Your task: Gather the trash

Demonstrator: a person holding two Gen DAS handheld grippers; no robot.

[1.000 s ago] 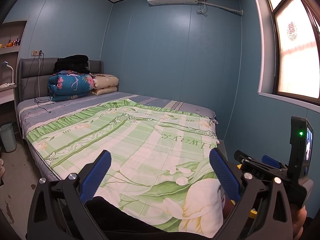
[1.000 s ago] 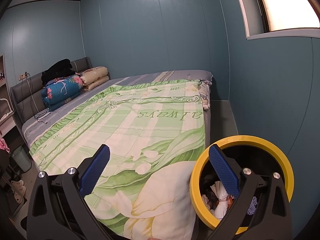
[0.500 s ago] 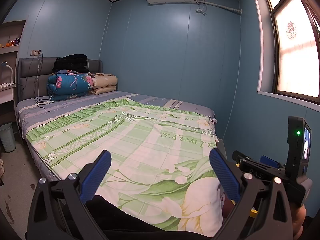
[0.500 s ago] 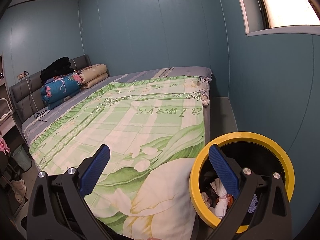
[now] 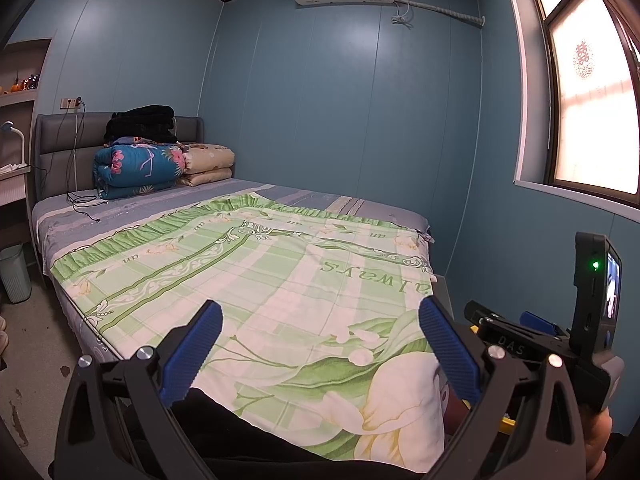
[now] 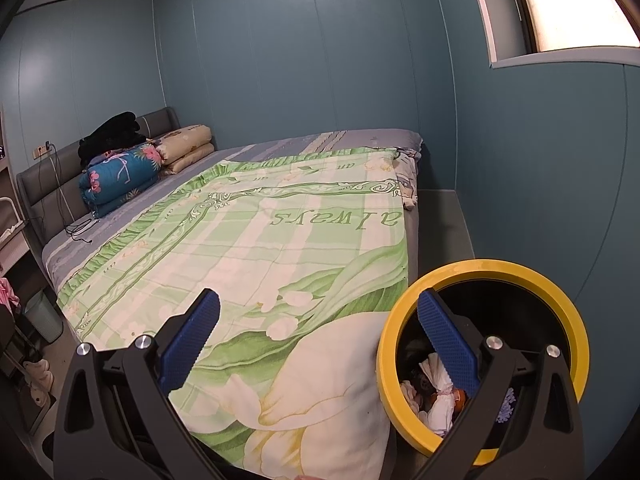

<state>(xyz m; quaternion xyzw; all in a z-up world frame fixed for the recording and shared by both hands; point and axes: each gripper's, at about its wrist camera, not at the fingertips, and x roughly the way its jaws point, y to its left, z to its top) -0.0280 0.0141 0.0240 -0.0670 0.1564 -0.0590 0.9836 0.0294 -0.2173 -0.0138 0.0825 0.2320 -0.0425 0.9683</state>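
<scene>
A round bin with a yellow rim [image 6: 404,320] stands at the bed's near right corner. It holds crumpled white paper and other trash [image 6: 434,400]. My right gripper [image 6: 320,336] is open with nothing between its blue pads; its right finger [image 6: 446,340] hangs over the bin's mouth. My left gripper [image 5: 320,344] is open and empty above the foot of the bed. The right gripper body [image 5: 560,340] shows at the right edge of the left wrist view. A sliver of the yellow rim [image 5: 506,424] peeks out below it.
A bed with a green floral quilt [image 5: 260,272] fills the room. Folded bedding [image 5: 140,168] is stacked at the headboard with a black cable [image 5: 82,200] beside it. A pale green bin [image 5: 14,272] stands on the floor at left. Blue walls and a window [image 5: 592,100] close the right side.
Both views have shifted slightly, with the bed sitting a little lower in frame. Both grippers stay open and empty.
</scene>
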